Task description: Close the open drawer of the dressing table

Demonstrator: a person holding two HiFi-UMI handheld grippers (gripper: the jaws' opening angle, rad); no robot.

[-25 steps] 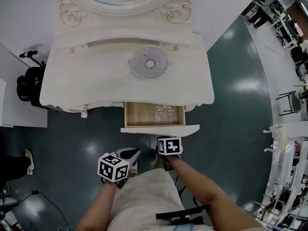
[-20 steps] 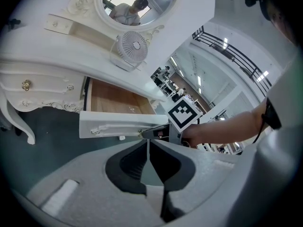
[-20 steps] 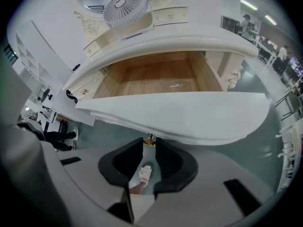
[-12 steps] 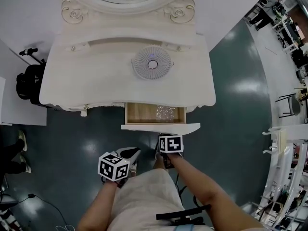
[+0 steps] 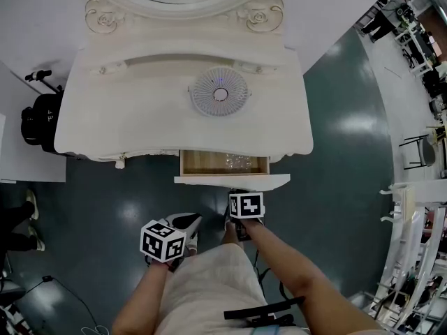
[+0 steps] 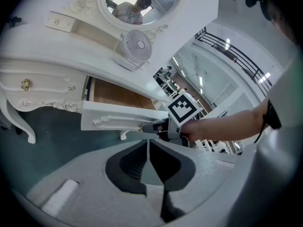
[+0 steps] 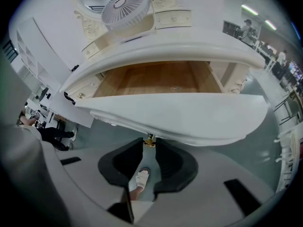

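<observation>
White wooden drawer (image 7: 189, 117) likely rigid, easy-sliding; right hand-held gripper (image 7: 149, 144) pinches its small brass knob (image 7: 150, 138); left hand-held gripper (image 6: 147, 145) closed, empty.

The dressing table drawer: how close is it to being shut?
Done: the right gripper grips the gold knob. In hand: apparently pushing the drawer in. Left: its wooden inside shows under the tabletop, so it must slide fully home.
</observation>
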